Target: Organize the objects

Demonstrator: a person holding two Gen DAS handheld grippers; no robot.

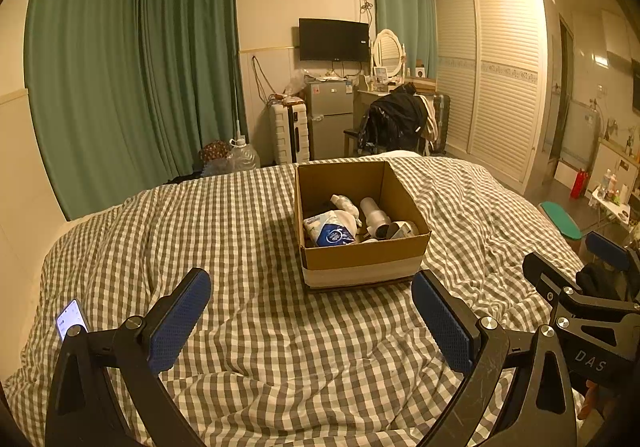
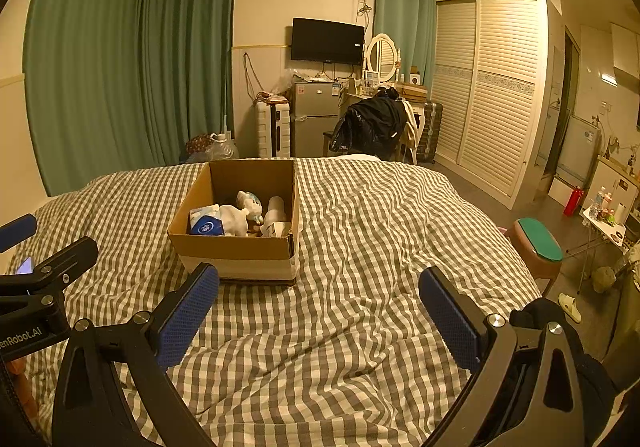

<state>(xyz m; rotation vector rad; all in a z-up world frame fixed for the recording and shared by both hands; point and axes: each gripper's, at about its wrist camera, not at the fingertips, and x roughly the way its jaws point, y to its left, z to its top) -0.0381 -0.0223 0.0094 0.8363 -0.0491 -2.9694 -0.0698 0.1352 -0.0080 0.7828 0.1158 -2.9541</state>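
An open cardboard box [image 1: 360, 257] stands on the checked bed cover [image 1: 256, 231], ahead of both grippers. It holds a blue-and-white tissue pack [image 1: 330, 233], a white bottle [image 1: 344, 203], a grey cylinder [image 1: 376, 221] and other small items. The box also shows in the right wrist view [image 2: 236, 247], with the tissue pack [image 2: 206, 225] and a white plush toy [image 2: 248, 205] inside. My left gripper [image 1: 312, 313] is open and empty, low over the cover. My right gripper [image 2: 320, 313] is open and empty. Its black frame shows at the right of the left wrist view [image 1: 580, 287].
A lit phone [image 1: 71, 317] lies on the cover at the left. Past the bed's foot are a fridge [image 1: 330, 119], a white suitcase [image 1: 289, 131], a chair with a black jacket [image 1: 394, 119] and a wardrobe [image 1: 492, 79]. A green-topped stool [image 2: 538, 243] stands right of the bed.
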